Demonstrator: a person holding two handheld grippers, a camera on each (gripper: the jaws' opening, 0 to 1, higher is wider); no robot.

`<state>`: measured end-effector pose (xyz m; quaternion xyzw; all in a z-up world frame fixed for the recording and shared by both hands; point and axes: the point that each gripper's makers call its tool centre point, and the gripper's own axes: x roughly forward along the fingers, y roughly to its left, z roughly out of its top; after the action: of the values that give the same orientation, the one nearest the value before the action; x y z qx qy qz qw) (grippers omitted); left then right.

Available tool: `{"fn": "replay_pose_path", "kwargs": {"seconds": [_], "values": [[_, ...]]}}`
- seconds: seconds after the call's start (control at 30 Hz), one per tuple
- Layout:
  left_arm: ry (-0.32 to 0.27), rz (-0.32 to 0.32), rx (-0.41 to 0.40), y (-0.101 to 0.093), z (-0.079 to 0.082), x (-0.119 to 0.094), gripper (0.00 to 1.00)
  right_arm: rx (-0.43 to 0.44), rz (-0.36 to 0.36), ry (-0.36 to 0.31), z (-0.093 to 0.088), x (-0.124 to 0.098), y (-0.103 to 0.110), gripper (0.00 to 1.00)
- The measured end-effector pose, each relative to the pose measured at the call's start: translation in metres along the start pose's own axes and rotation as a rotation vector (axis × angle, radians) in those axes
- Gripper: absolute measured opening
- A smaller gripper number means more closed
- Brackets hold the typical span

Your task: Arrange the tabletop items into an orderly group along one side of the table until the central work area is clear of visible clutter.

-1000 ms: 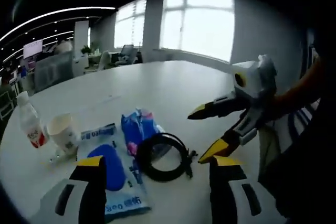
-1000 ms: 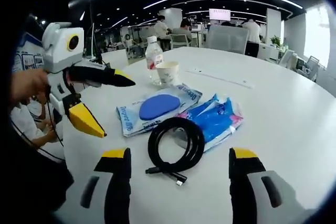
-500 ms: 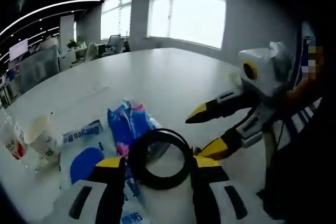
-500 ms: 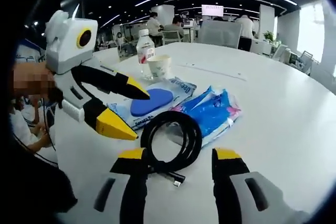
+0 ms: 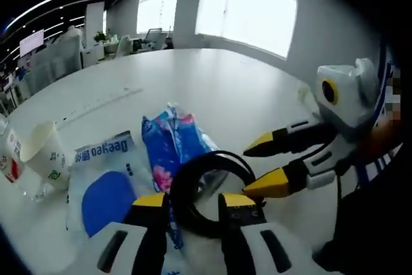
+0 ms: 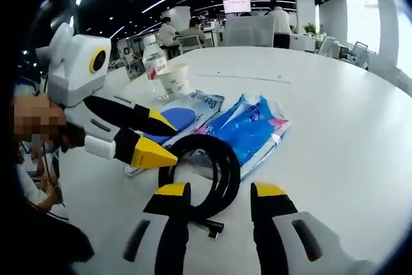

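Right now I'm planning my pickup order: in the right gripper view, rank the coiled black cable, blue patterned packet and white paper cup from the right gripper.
1. Coiled black cable, between the jaws.
2. Blue patterned packet, just beyond.
3. White paper cup, farthest, upper left.

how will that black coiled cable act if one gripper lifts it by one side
The black cable is loosely coiled with no visible tie, so its loops would probably sag. It looks light. It overlaps the blue packet, which it may drag.

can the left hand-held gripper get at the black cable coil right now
Probably yes. The left hand-held gripper sits open right at the black cable coil, its jaws straddling the near loop with nothing between.
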<state>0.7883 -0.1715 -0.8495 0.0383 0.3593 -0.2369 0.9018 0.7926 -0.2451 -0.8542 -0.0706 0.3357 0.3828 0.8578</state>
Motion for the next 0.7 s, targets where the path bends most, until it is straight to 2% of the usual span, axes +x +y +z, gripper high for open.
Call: {"fn": "replay_pose_path", "kwargs": {"seconds": [0.13, 0.23, 0.3, 0.33, 0.43, 0.7], "values": [[0.039, 0.004, 0.029, -0.002, -0.006, 0.002, 0.21, 0.061, 0.003, 0.019, -0.006, 0.003, 0.002, 0.23], [0.037, 0.008, 0.027, 0.000, -0.009, 0.007, 0.18, 0.055, -0.002, 0.025, -0.008, 0.005, 0.001, 0.21], [0.038, 0.035, 0.045, 0.006, -0.009, 0.007, 0.11, 0.050, -0.007, 0.027, -0.008, 0.003, 0.001, 0.21], [0.036, 0.050, 0.047, 0.008, -0.008, 0.006, 0.10, 0.053, -0.007, 0.029, -0.008, 0.003, 0.001, 0.20], [0.025, 0.021, 0.017, 0.004, -0.006, 0.008, 0.07, 0.058, -0.007, 0.028, -0.010, 0.005, -0.001, 0.17], [0.032, 0.015, 0.009, 0.003, -0.007, 0.009, 0.04, 0.083, -0.011, 0.026, -0.009, 0.002, -0.003, 0.10]]}}
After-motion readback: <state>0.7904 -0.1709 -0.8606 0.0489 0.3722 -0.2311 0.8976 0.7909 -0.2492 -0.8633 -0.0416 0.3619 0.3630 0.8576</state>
